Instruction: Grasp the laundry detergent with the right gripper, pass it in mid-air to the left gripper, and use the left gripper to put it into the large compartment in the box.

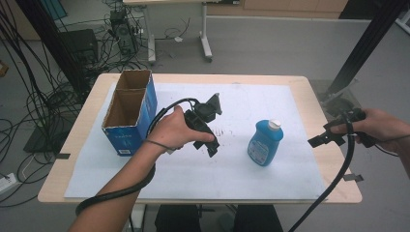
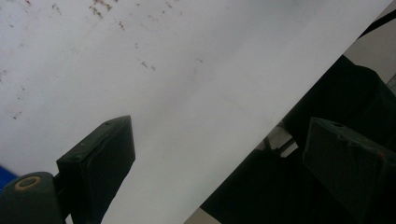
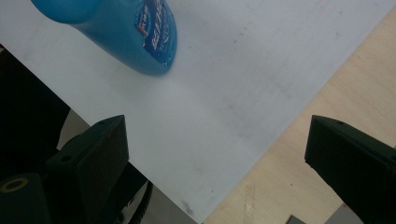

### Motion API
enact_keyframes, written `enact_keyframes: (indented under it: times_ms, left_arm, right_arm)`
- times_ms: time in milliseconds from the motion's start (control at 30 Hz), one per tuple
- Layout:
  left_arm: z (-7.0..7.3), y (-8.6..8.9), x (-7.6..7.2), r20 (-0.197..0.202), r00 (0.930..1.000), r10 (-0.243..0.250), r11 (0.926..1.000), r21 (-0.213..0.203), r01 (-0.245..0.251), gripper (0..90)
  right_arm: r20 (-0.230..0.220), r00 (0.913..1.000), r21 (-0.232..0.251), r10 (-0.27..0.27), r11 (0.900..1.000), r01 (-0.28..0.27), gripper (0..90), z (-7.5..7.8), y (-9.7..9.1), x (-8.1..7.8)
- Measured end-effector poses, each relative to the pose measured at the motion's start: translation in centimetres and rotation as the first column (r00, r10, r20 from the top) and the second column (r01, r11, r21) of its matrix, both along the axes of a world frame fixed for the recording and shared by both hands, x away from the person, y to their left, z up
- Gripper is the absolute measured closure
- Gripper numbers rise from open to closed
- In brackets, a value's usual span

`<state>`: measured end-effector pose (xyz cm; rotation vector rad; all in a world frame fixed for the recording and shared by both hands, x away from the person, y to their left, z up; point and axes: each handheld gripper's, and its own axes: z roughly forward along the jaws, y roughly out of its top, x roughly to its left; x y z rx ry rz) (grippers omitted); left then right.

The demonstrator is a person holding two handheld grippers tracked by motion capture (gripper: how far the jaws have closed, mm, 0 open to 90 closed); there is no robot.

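A blue bottle [image 1: 265,142] with a white cap stands on the white sheet [image 1: 251,96], right of the middle. My left gripper [image 1: 211,147] hovers over the centre of the sheet, left of the bottle and apart from it. In the left gripper view its jaws stand open [image 2: 219,158] over bare sheet with nothing between them. My right gripper [image 1: 316,141] is at the table's right edge, pointing toward the bottle with a gap between them. Its open jaws [image 3: 215,154] frame the sheet's edge and bare wood, and the bottle [image 3: 126,28] lies farther off at the upper left.
An open-topped blue cardboard box [image 1: 125,137] with two compartments stands at the sheet's left edge. The wooden table [image 1: 333,164] shows around the sheet. On the floor behind are tangled cables [image 1: 34,96] and a desk leg [image 1: 206,46]; a black post [image 1: 367,43] rises at the right.
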<state>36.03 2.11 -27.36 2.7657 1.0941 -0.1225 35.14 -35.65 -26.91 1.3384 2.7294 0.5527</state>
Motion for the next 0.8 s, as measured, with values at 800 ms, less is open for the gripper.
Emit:
enact_keyframes:
  times_ms: [800]
  left_arm:
    - [-0.4, 0.0, 0.2, -0.006, 1.0000, -0.003, 1.0000, 0.002, 0.003, 9.3]
  right_arm:
    - [0.010, 0.9996, -0.008, 0.025, 0.9997, -0.025, 5.9, -4.1, 0.8, -2.8]
